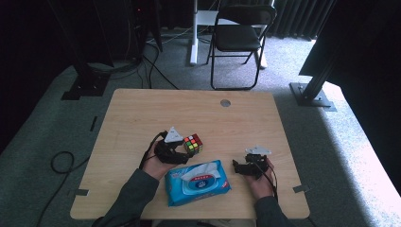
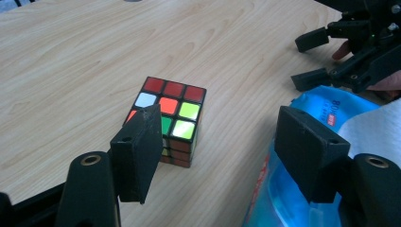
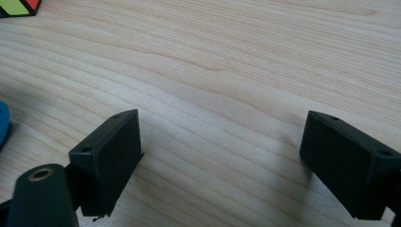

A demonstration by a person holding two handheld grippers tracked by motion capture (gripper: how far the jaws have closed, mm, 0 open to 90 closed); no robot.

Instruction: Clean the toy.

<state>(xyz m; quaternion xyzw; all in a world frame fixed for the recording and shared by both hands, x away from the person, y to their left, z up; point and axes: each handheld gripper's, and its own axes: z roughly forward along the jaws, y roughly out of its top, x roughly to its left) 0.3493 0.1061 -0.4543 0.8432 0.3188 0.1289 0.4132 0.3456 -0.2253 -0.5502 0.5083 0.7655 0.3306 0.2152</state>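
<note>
A scrambled colour cube [image 1: 193, 143] [image 2: 170, 118] stands on the wooden table [image 1: 142, 118], just left of its middle. My left gripper [image 1: 183, 150] [image 2: 224, 142] is open right behind it; the left jaw's tip overlaps the cube's near corner, and nothing sits between the jaws. A blue pack of wet wipes [image 1: 196, 182] [image 2: 274, 198] with a white tissue sticking out lies near the front edge, beside the left gripper's right jaw. My right gripper [image 1: 235, 165] [image 3: 222, 151] [image 2: 309, 59] is open over bare wood to the right of the pack. The cube's corner [image 3: 16, 7] shows far off at top left.
A round grey cap [image 1: 225, 102] sits in the table near its far edge. Behind the table are a black folding chair [image 1: 239, 33], a white post and dark frame legs. Cables lie on the carpet at the left [image 1: 61, 161].
</note>
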